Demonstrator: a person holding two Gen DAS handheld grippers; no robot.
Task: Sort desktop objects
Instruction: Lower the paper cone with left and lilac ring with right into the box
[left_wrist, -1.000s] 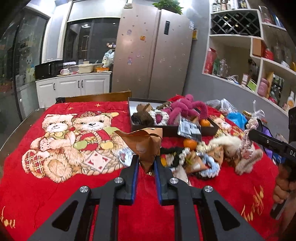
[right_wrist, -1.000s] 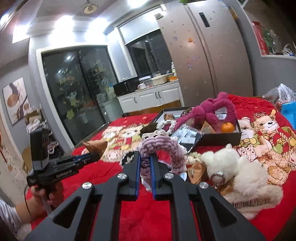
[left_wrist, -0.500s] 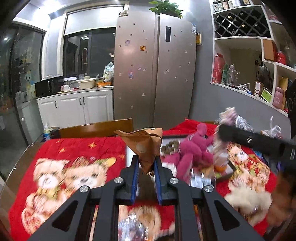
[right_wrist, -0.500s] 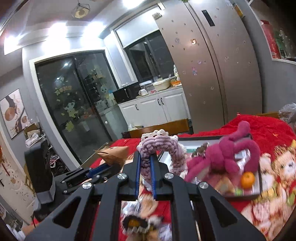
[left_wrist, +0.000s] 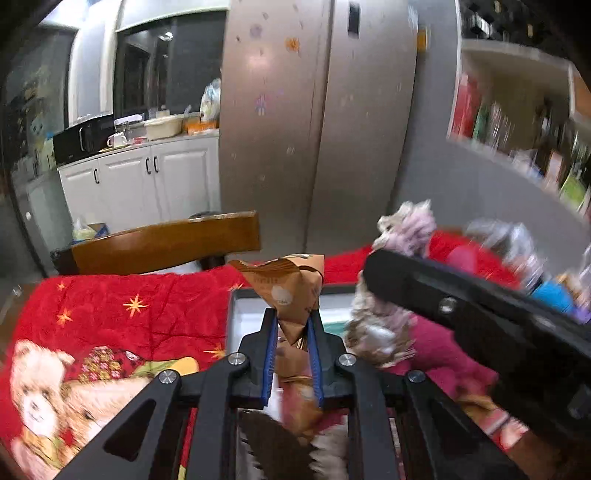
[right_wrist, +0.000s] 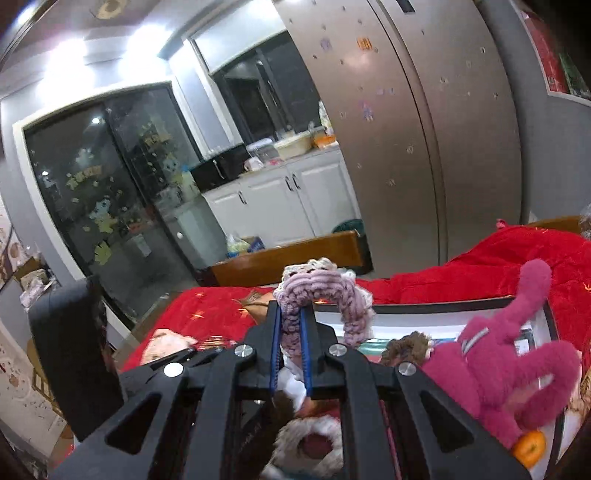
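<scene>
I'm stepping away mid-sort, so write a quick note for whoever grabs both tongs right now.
Left tongs: shut on the brown paper packet, held above the near edge of the dark tray.
Right tongs: shut on the purple crocheted scrunchie, also over the tray.
Already in the tray: magenta plush and small orange.
Left to do: release both items into the tray. Any other loose items are out of view.

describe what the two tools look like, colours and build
Both match. The left tool and right tool are matte black, with angular arms pierced by triangular cutouts, round silver screws at the joints, and blue ribbed pads lining the inner faces of the fingers. No cables, sleeves or readable markings are visible.
</scene>
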